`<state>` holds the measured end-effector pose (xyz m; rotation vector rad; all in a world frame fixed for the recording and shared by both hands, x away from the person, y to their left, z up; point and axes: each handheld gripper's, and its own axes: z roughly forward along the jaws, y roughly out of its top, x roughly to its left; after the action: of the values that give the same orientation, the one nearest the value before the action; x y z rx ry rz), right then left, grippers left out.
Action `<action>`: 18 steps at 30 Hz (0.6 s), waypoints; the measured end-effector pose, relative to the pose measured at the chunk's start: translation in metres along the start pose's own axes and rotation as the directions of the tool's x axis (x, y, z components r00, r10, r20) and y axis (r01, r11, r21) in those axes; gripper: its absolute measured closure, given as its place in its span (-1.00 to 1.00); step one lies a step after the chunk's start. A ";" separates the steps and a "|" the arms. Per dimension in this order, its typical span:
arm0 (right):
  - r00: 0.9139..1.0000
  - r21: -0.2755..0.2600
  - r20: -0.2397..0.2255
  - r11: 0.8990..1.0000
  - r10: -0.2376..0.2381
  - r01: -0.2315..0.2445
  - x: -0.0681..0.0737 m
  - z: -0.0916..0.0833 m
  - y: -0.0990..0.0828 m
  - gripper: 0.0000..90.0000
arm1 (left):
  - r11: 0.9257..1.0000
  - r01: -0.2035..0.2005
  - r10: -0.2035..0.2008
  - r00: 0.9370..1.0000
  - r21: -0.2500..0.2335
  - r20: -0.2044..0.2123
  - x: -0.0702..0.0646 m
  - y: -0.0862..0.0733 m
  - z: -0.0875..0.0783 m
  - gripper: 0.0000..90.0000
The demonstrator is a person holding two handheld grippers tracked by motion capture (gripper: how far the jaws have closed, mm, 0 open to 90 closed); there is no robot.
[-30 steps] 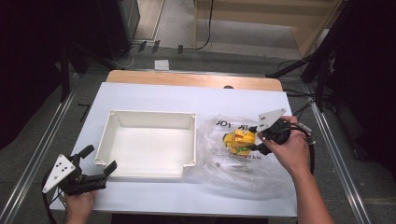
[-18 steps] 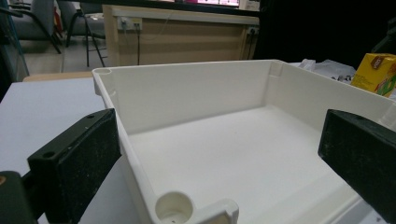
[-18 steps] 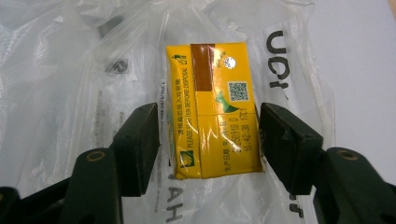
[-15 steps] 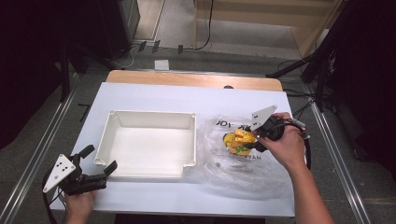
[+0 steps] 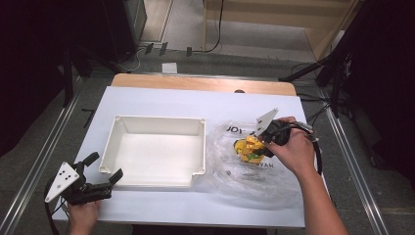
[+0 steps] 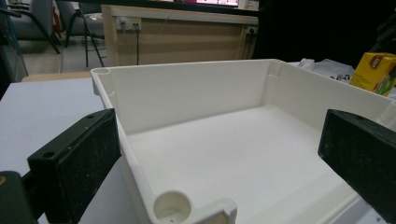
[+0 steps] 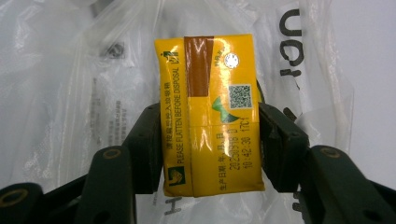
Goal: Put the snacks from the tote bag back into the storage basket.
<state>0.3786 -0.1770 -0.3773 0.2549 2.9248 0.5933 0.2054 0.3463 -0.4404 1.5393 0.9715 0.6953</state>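
White tray (image 5: 155,125) on table (image 5: 161,100), wooden cabinet (image 5: 274,24), floor cables (image 5: 215,29)

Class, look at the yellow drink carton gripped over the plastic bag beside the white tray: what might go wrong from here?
1. The right tongs, which have just been closing, pinch the drink carton by its sides; squeezing harder may crush it.
2. The carton sits among the loose plastic bag, so lifting may drag the bag along.
3. The left tongs straddle the white tray corner and might nudge it.

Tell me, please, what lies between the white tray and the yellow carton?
In the high view, only crumpled clear plastic bag lies between white tray and yellow carton.
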 end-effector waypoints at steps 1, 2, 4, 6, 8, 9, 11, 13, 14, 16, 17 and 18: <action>1.000 0.018 -0.002 1.000 0.005 -0.005 0.000 0.000 0.002 0.09 | 1.000 0.001 -0.001 1.000 0.000 -0.002 0.000 0.000 0.000 -1.00; 1.000 0.020 0.001 1.000 0.001 -0.001 0.000 0.000 0.002 0.10 | 1.000 -0.001 0.001 1.000 0.000 -0.001 0.000 0.000 0.000 -1.00; 1.000 0.043 0.001 0.999 0.004 -0.004 0.001 0.000 0.005 0.10 | 1.000 -0.001 0.001 1.000 0.000 -0.001 0.000 0.000 0.000 -1.00; 1.000 0.060 0.000 0.998 0.004 -0.004 0.001 0.000 0.007 0.10 | 1.000 -0.001 0.001 1.000 0.001 -0.001 0.000 0.000 0.000 -1.00; 1.000 0.065 0.003 0.998 0.014 -0.014 0.001 0.001 0.008 0.09 | 1.000 -0.001 0.001 1.000 0.000 -0.001 0.000 0.000 0.000 -1.00; 1.000 0.066 0.003 0.998 0.013 -0.013 0.001 0.001 0.008 0.09 | 1.000 -0.001 0.001 1.000 0.000 -0.001 0.000 0.000 0.000 -1.00; 1.000 0.073 0.004 0.997 0.003 -0.003 0.000 0.002 0.009 0.08 | 1.000 -0.002 0.002 1.000 -0.002 -0.003 0.000 0.000 0.000 -1.00; 1.000 0.084 0.003 0.996 0.002 -0.002 0.001 0.004 0.010 0.07 | 1.000 -0.001 0.001 1.000 -0.003 -0.006 0.001 0.000 0.000 -1.00; 1.000 0.084 0.004 0.996 0.002 -0.002 0.001 0.005 0.011 0.07 | 1.000 -0.001 0.001 1.000 -0.003 -0.006 0.001 0.000 0.000 -1.00; 1.000 0.099 0.004 0.995 0.007 -0.007 0.002 0.007 0.012 0.06 | 1.000 0.000 0.000 1.000 -0.004 -0.005 0.000 0.000 0.000 -1.00; 1.000 0.096 0.005 0.995 0.001 -0.002 0.002 0.008 0.012 0.06 | 1.000 -0.001 0.001 1.000 -0.004 -0.005 0.000 0.000 0.000 -1.00; 1.000 0.099 0.004 0.995 -0.001 0.001 0.001 0.008 0.013 0.07 | 1.000 -0.001 0.001 1.000 -0.004 -0.005 0.000 0.000 0.000 -1.00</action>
<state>0.3807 -0.1621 -0.3799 0.2654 2.9543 0.4472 0.2054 0.3469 -0.4403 1.5355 0.9730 0.7019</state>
